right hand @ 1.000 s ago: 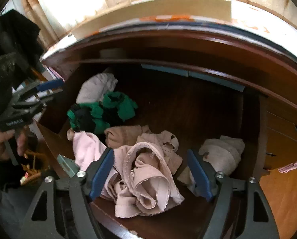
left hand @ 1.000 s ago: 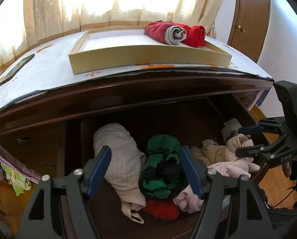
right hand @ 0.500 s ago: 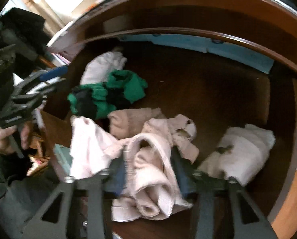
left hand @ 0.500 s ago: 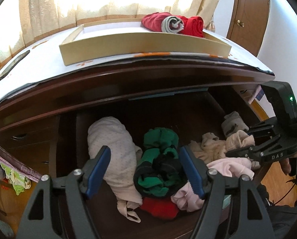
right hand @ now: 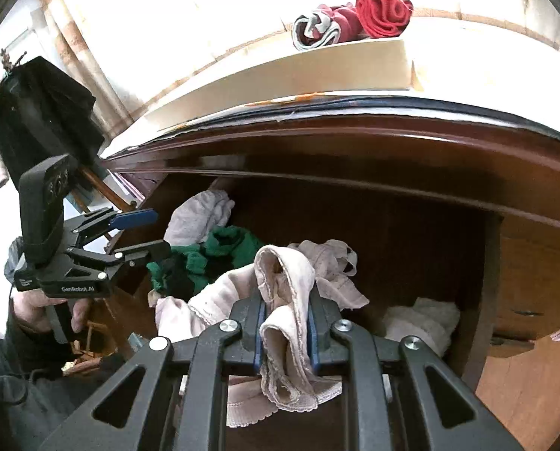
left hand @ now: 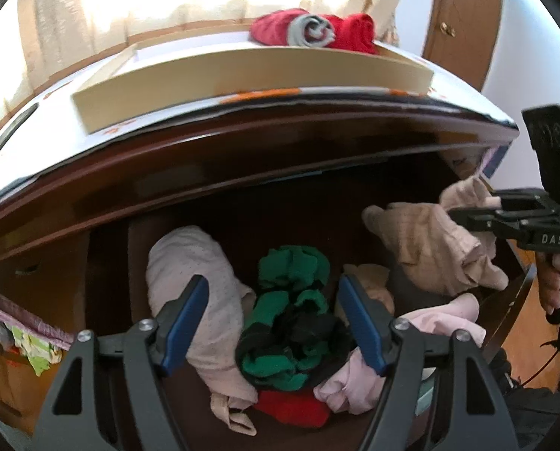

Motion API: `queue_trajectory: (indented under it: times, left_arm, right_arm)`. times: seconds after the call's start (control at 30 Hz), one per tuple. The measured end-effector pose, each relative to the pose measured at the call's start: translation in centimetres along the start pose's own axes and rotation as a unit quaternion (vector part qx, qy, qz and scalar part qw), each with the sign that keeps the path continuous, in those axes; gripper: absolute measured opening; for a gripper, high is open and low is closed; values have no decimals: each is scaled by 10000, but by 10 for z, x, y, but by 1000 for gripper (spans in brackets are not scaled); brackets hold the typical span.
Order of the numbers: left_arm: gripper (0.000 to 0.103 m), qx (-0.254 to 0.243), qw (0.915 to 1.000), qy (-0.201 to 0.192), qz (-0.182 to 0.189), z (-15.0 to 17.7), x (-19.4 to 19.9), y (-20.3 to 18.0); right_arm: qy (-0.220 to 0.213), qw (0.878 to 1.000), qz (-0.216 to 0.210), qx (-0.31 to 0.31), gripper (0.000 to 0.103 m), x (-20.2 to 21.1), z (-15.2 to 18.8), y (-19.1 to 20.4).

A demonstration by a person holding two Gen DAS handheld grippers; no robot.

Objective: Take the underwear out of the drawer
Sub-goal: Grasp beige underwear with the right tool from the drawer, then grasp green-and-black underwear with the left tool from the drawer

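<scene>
**A:** The beige underwear (right hand: 285, 323) is pinched between the pads of your right gripper (right hand: 285, 332), whose jaws are closing on it. It hangs clear above the other clothes, over the front of the open drawer (right hand: 479, 323), one fold draped over the pads and the rest trailing below.

**B:** So which step am I in?

**A:** The lift-out, I'd say. The grasp looks made; the piece is raised but not yet beyond the drawer.

**B:** And my left gripper (left hand: 274, 323)?

**A:** Released, jaws wide, holding nothing. It hovers over the green and black garment (left hand: 291, 319), with the white dotted piece (left hand: 201, 282) beside one blue pad.

**B:** What does the next move call for?

**A:** Probably carrying the beige piece up past the dresser edge to the tray (left hand: 242, 75) on top, where the red rolls (left hand: 313, 30) lie. Mind the trailing hem catching the pale pink cloth (right hand: 189, 310) beneath.
</scene>
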State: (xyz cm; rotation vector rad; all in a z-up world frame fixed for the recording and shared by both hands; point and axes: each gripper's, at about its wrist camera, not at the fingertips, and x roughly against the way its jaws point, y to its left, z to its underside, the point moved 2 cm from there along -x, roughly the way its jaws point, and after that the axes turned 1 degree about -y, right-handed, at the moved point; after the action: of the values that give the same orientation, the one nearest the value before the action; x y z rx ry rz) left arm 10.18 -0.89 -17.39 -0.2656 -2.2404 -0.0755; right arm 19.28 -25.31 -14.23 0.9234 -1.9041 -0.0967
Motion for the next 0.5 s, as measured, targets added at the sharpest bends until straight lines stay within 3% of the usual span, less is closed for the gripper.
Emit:
queue_trajectory:
  times: [0.2, 0.5]
  left_arm:
    - [73, -258, 9994, 217, 9, -6, -14, -10]
    - [61, -418, 9950, 889, 196, -4, -37, -17]
  right_arm:
    - [100, 9990, 233, 369, 19, -15, -2, 9]
    - [407, 9978, 225, 468, 19, -28, -7, 4]
